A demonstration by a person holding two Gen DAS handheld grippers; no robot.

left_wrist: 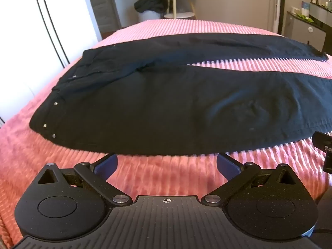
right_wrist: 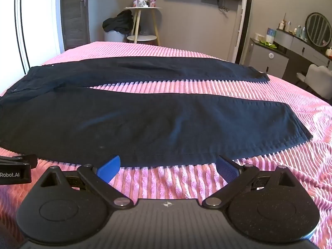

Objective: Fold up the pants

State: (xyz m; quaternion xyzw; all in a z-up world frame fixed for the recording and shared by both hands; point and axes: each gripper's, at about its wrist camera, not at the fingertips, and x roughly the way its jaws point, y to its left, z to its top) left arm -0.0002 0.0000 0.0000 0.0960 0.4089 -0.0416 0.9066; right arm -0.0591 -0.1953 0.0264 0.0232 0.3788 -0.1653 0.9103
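Observation:
Black pants [left_wrist: 157, 108] lie flat on a pink ribbed bedspread [left_wrist: 166, 174], waistband to the left and both legs spread apart toward the right. My left gripper [left_wrist: 166, 162] stands open just short of the near edge of the pants, below the seat and thigh, with only bedspread between its blue pads [left_wrist: 105, 166]. In the right wrist view the same pants [right_wrist: 145, 120] fill the middle. My right gripper [right_wrist: 168, 165] is open too, at the near edge of the closer leg, nothing between its fingers. The near leg's hem [right_wrist: 298, 122] lies to the right.
Part of the right gripper [left_wrist: 323, 145] shows at the left view's right edge, and the left one [right_wrist: 16, 168] at the right view's left edge. Beyond the bed stand a small round table [right_wrist: 143, 25], a dark clothes pile [right_wrist: 118, 23] and a dresser [right_wrist: 290, 49].

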